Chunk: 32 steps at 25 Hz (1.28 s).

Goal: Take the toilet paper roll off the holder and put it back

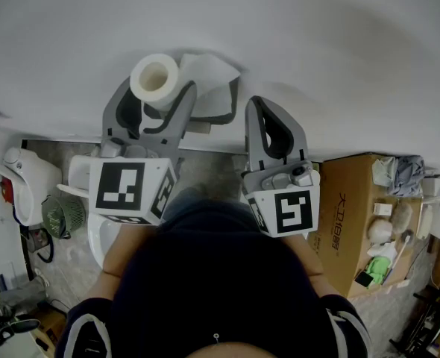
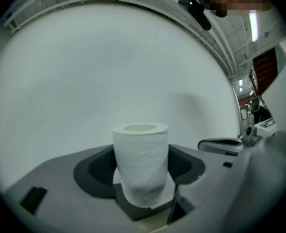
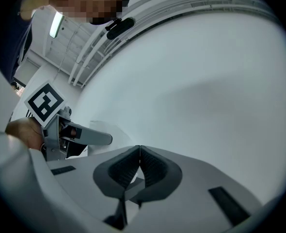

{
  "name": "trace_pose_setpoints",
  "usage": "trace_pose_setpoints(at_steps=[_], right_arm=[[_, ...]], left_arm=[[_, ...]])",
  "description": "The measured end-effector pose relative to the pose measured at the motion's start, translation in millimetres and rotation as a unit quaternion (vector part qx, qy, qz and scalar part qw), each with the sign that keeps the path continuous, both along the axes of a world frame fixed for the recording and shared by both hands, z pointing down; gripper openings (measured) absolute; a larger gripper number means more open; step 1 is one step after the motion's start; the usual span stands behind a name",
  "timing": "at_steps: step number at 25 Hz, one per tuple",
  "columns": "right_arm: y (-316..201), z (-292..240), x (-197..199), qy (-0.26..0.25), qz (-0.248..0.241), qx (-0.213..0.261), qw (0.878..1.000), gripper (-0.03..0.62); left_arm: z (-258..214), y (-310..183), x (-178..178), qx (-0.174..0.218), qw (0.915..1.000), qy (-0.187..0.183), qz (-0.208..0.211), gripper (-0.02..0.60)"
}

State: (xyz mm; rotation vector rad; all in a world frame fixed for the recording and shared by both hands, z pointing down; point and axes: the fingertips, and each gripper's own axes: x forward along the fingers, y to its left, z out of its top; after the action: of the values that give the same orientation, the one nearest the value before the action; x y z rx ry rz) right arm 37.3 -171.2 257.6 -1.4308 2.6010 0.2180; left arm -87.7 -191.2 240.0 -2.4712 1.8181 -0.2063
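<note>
A white toilet paper roll [image 1: 154, 73] stands on end between the fingers of my left gripper [image 1: 155, 99], which is shut on it, close to the white wall. A loose tail of paper [image 1: 207, 71] hangs off the roll to the right. In the left gripper view the roll [image 2: 141, 154] fills the gap between the dark pads of the left gripper [image 2: 142, 171]. My right gripper [image 1: 259, 112] is just right of the roll, jaws shut with nothing in them. In its own view the right gripper [image 3: 139, 154] points at bare wall. A pale bracket [image 1: 203, 124] under the paper tail is mostly hidden.
A white toilet [image 1: 82, 171] stands below my left gripper, with a small fan [image 1: 62, 216] and a white appliance [image 1: 26, 174] to its left. An open cardboard box [image 1: 350, 215] with several small items is on the floor at the right.
</note>
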Motion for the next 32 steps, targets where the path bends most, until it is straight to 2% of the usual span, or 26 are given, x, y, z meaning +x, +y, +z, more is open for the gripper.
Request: trace_pose_setpoints(at_steps=[32], right_arm=[[14.2, -3.9, -15.9, 0.001, -0.013, 0.009, 1.000, 0.017]], left_arm=[[-16.5, 21.9, -69.2, 0.022, 0.9968, 0.007, -0.076, 0.305]])
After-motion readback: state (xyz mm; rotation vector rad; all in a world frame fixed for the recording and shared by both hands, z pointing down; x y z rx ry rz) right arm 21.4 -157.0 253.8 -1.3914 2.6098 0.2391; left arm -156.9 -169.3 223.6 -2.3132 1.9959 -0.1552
